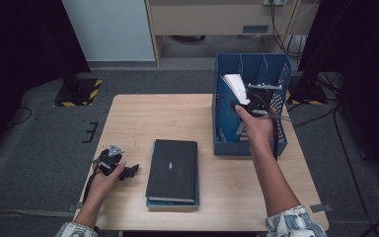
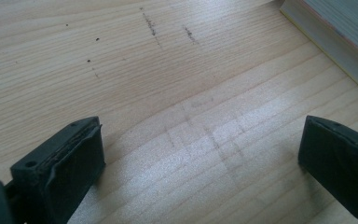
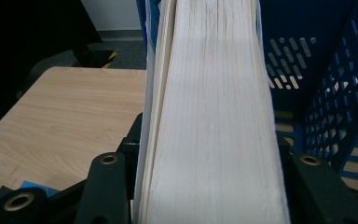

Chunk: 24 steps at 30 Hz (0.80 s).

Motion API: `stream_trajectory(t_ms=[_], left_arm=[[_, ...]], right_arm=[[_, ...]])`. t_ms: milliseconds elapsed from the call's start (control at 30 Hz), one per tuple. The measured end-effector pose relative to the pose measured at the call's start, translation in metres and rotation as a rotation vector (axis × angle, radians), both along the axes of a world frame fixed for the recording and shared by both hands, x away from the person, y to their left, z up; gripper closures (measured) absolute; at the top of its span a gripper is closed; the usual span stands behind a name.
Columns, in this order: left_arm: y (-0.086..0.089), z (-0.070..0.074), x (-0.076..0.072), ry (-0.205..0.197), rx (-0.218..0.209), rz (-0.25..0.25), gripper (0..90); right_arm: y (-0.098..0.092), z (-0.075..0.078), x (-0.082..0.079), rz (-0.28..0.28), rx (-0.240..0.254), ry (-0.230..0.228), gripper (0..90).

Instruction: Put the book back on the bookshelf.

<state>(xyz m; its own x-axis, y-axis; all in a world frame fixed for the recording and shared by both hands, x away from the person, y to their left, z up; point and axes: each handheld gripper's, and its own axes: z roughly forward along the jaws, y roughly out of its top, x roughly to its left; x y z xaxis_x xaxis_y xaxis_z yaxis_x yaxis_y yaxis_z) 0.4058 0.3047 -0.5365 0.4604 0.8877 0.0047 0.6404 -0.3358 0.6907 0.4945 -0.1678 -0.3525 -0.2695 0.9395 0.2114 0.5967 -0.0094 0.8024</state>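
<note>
Straddling the thick white-paged book (image 3: 214, 116) inside the blue perforated plastic file box (image 1: 276, 74), the right tongs (image 1: 252, 98) seem grasping it; left tongs (image 2: 200, 154) gape wide, released, over the wooden worktop (image 2: 144, 70), at nine o'clock of the black hardcover book (image 1: 172, 168).

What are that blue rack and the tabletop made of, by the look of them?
The blue rack looks like moulded plastic: even matte colour, thin walls, and rows of punched slots seen in the right gripper view. The tabletop shows pale wood grain with a smooth, slightly shiny finish; solid wood or printed laminate, I cannot tell.
</note>
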Motion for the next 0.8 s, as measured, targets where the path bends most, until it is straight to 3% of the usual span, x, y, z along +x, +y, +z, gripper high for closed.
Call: stream_trajectory(t_ms=[367,800], left_arm=[[0.000,0.000,0.000,-0.002,-0.004,0.003,0.0],[-0.001,0.000,0.000,-0.003,-0.002,0.001,0.0]], right_arm=[[0.004,0.010,0.008,0.014,0.020,-0.003,50.7],[0.011,0.012,0.013,0.021,-0.008,0.015,50.1]])
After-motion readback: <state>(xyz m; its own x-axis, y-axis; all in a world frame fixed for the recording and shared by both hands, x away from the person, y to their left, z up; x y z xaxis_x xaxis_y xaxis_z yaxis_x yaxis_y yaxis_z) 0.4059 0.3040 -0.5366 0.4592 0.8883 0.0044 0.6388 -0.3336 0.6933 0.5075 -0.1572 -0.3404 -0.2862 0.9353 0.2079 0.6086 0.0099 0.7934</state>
